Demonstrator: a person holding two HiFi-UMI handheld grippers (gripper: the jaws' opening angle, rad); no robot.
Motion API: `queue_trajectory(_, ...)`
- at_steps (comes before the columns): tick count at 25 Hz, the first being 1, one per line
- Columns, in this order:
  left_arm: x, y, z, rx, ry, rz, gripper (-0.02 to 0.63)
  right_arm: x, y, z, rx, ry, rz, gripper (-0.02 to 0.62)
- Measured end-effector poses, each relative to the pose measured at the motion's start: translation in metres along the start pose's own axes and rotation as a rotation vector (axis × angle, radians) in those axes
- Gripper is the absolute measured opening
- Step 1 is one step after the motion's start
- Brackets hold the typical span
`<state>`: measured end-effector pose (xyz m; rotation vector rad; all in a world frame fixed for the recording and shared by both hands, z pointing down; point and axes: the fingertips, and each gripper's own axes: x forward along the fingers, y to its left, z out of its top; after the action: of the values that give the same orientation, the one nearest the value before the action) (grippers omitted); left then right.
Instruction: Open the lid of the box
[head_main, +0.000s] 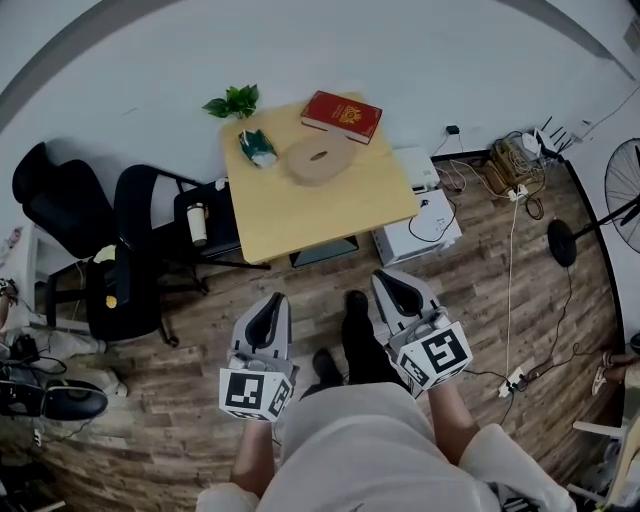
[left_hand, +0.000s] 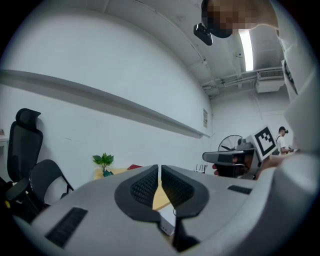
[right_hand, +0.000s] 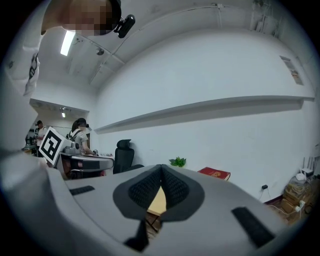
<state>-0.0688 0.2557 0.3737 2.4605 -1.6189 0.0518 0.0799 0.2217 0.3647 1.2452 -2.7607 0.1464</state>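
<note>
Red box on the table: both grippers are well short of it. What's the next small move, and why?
Probably step toward the table and carry both grippers forward. The red box lies closed at its far edge, while the left gripper and right gripper, jaws together, hang over the floor short of the near edge. Neither looks able to reach it from here.

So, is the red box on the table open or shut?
Shut. In the head view the red box lies flat on the table, its lid down with no gap showing.
</note>
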Motion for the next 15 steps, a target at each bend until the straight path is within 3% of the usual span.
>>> queue_trajectory(8,0.013,0.015,-0.01,-0.002,0.033,0.005,0.018,0.026,0.0,-0.005,-0.006,0.028,0.049,0.003)
queue_trajectory(15,0.042,0.03,-0.011,-0.016,0.048,0.01,0.081,0.062,-0.017,0.003,-0.031,0.025,0.088,0.076)
